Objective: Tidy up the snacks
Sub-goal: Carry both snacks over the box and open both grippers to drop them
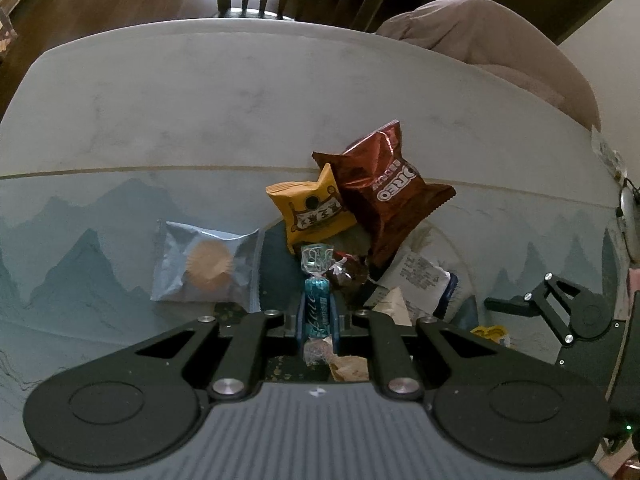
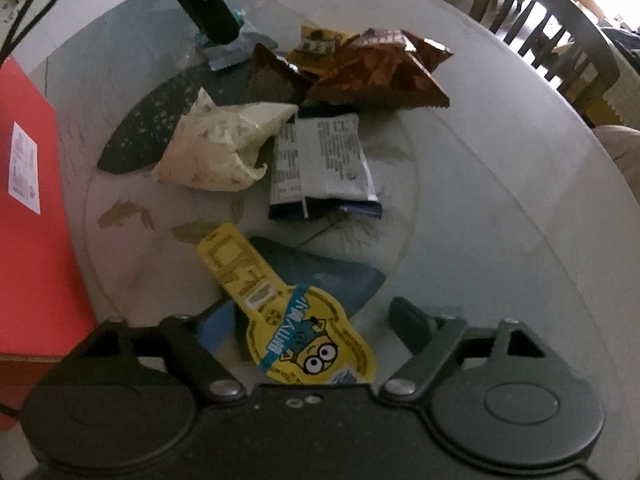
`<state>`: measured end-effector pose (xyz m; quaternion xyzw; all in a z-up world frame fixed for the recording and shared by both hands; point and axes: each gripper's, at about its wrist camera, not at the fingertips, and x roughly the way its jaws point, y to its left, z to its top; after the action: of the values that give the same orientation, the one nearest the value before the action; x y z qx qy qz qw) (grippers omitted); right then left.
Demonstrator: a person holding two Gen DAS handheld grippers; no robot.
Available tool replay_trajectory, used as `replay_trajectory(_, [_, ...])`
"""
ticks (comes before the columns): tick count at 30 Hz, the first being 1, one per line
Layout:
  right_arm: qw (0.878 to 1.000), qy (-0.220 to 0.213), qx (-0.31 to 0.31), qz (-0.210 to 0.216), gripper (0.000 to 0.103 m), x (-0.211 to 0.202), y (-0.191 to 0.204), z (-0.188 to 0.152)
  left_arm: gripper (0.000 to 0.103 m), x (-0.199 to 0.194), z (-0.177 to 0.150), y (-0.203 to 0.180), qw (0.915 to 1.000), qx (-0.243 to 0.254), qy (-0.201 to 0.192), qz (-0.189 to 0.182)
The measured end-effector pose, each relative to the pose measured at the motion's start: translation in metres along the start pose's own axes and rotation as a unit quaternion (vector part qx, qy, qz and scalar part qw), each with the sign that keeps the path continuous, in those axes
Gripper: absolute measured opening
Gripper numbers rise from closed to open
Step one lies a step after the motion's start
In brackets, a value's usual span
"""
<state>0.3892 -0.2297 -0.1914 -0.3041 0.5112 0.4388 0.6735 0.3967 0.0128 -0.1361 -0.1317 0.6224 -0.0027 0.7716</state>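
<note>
- The left tool (image 1: pixel 316 326) is gripping a blue candy (image 1: pixel 317 312), its jaws clamping tight on the wrapper.
- Left of the candy, a grey pack (image 1: pixel 206 266) is lying flat on the desk (image 1: pixel 200 100).
- Beyond the candy, a yellow pack (image 1: pixel 312 210) is leaning against a brown Oreo bag (image 1: pixel 384 200).
- Right of the candy, a white wrapper (image 1: pixel 420 276) is lying.
- The right tool (image 2: pixel 316 332) is standing open over a yellow tag (image 2: pixel 304 340), its pads not pressing on it.
</note>
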Motion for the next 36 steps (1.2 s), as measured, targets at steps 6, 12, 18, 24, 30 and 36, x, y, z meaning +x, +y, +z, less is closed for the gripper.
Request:
replay_trajectory(6, [0.999,-0.012,0.040,-0.007,0.051,-0.008,0.000,-0.006,0.012,-0.001,-0.001,-0.001,1.0000,-0.002,-0.002,0.001])
replay_trajectory(12, [0.993,-0.044,0.111,-0.018,0.051,-0.038,-0.004,-0.023,0.012,-0.017,-0.006,-0.008,0.9998,0.006,-0.016,-0.007])
replay_trajectory(18, [0.980,-0.075,0.180,-0.029,0.051,-0.080,0.007,-0.031,0.013,-0.048,-0.017,-0.019,0.9986,0.022,-0.041,-0.023])
replay_trajectory(24, [0.966,-0.091,0.235,-0.052,0.051,-0.119,0.030,-0.035,0.013,-0.087,-0.034,-0.026,0.9964,0.039,-0.067,-0.035])
replay_trajectory(30, [0.948,-0.113,0.292,-0.060,0.051,-0.158,0.062,-0.040,0.013,-0.123,-0.063,-0.023,0.9940,0.061,-0.082,-0.041])
replay_trajectory(36, [0.934,-0.131,0.328,-0.054,0.051,-0.179,0.106,-0.038,0.013,-0.152,-0.100,-0.013,0.9925,0.082,-0.083,-0.037])
